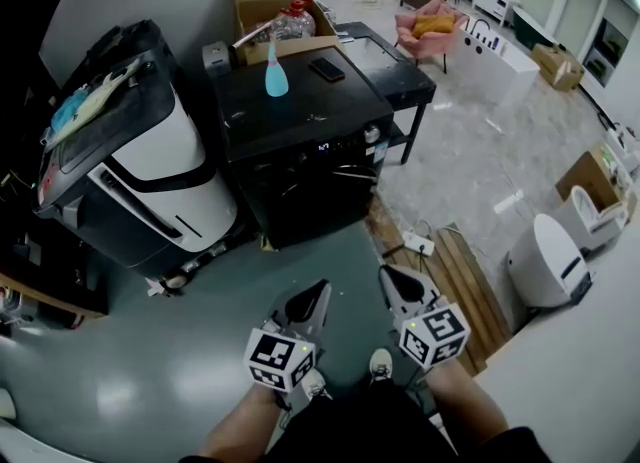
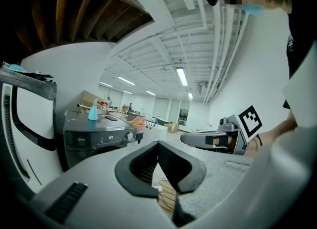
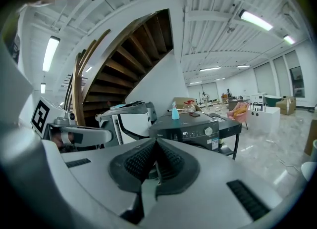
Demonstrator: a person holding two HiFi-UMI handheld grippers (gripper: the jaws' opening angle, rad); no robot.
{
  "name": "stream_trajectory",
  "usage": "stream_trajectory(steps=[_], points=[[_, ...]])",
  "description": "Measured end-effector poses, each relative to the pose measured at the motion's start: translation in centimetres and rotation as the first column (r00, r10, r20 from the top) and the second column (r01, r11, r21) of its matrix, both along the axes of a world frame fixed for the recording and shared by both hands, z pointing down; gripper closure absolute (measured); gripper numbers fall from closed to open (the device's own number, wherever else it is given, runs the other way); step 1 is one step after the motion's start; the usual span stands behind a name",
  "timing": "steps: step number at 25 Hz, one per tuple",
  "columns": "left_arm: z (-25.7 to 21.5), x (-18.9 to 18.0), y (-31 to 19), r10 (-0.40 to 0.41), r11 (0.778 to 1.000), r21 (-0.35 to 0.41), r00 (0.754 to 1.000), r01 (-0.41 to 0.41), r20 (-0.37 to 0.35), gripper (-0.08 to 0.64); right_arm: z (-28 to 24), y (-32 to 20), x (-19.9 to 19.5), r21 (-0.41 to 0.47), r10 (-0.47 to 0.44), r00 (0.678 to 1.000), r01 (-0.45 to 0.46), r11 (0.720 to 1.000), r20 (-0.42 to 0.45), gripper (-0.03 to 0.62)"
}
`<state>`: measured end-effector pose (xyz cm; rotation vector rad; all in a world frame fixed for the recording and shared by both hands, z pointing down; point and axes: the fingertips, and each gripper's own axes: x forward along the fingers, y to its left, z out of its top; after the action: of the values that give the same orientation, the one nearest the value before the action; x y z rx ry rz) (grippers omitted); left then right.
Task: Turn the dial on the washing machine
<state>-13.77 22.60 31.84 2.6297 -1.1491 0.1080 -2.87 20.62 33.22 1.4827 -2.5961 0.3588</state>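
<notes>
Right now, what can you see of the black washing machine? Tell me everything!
The washing machine is a black box standing upright on the floor. Its front panel has a lit display and a round silver dial at the right end. A blue bottle and a dark phone rest on its flat top.

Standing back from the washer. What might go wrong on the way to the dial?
The power strip lies on the floor beside the washing machine; a foot might catch it. The left gripper and right gripper are both shut, so either would likely bump the dial, not grip it, unless opened.
</notes>
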Motion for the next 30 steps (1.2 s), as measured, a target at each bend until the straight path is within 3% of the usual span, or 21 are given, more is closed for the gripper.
stream_trajectory(steps=[30], points=[[-0.9, -0.7, 0.8, -0.004, 0.999, 0.034, 1.000, 0.003, 0.015, 0.555, -0.4, 0.6, -0.7, 0.015, -0.015, 1.000, 0.014, 1.000, 0.013, 0.595]])
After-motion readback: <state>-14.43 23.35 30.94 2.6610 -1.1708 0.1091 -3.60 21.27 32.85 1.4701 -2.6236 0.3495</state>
